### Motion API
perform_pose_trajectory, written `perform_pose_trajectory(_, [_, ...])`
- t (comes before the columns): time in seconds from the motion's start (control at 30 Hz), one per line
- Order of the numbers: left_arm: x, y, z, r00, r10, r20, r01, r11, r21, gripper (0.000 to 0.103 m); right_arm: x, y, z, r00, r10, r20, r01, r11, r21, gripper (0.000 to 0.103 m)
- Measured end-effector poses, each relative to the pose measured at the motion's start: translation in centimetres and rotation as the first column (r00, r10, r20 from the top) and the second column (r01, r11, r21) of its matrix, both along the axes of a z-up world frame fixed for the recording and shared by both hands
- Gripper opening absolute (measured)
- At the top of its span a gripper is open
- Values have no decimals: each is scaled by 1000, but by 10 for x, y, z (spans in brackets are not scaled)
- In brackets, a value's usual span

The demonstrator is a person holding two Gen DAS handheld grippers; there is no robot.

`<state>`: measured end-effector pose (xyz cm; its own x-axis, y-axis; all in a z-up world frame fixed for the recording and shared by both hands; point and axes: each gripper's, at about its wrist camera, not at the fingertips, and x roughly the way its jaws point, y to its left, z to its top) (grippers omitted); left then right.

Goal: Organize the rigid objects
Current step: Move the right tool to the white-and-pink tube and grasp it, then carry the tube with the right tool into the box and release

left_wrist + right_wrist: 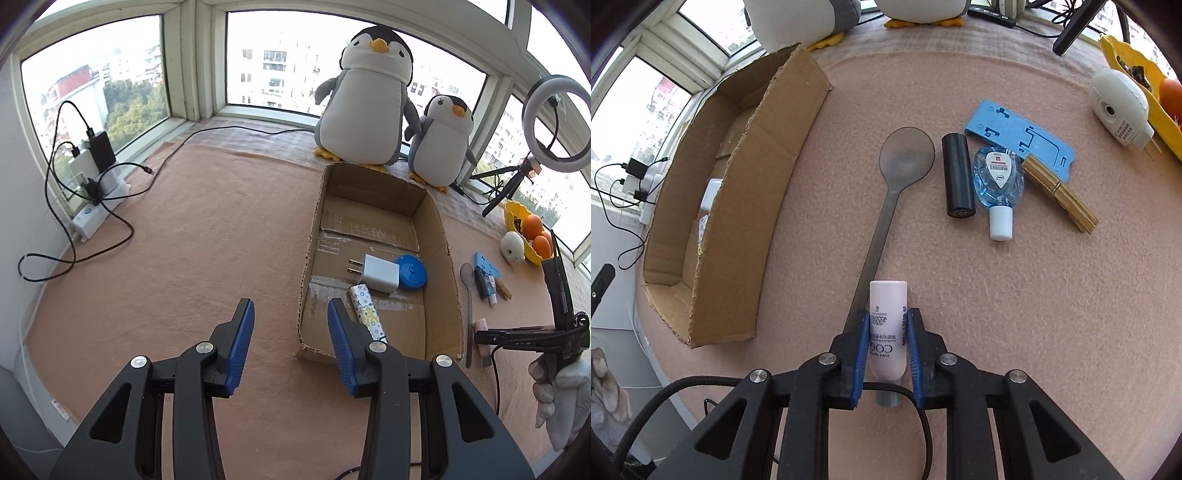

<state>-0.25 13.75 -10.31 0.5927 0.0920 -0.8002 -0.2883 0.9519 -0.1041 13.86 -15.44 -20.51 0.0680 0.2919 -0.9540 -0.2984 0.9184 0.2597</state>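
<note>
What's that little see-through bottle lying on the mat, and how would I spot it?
Start at the cardboard box, then go right past the long spoon. The clear blue bottle lies between a black cylinder and a wooden clothespin; only it has a white cap.

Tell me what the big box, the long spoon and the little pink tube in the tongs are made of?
The box looks like brown corrugated cardboard: matte, with ragged torn edges. The spoon seems to be dull grey metal, faintly shiny in its bowl, though it could be plastic. The pink tube held in the right tongs looks like smooth, slightly glossy plastic with printing on it.
</note>
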Motion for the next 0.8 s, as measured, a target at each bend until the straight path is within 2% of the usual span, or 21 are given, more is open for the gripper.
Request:
perform_pose_trajectory(0.13, [3, 0, -3, 1000, -3, -7, 3, 1000, -7, 40, 1, -2, 1, 1000, 10, 29, -10, 1000, -19, 18])
perform_pose_trajectory(0.4, [10, -2, -10, 1000, -15, -19, 15, 1000, -15, 40, -9, -19, 15, 991, -35, 126, 37, 999, -17, 18])
perform_pose_trajectory(0.63, [20, 0, -19, 999, -22, -35, 21, 1000, -14, 40, -20, -16, 54, 965, -54, 255, 49, 998, 29, 18])
perform_pose_trajectory(0.8, [33, 3, -27, 999, -20, -50, 21, 1000, 5, 40, -19, 1, 79, 950, -43, 309, 20, 997, 75, 18])
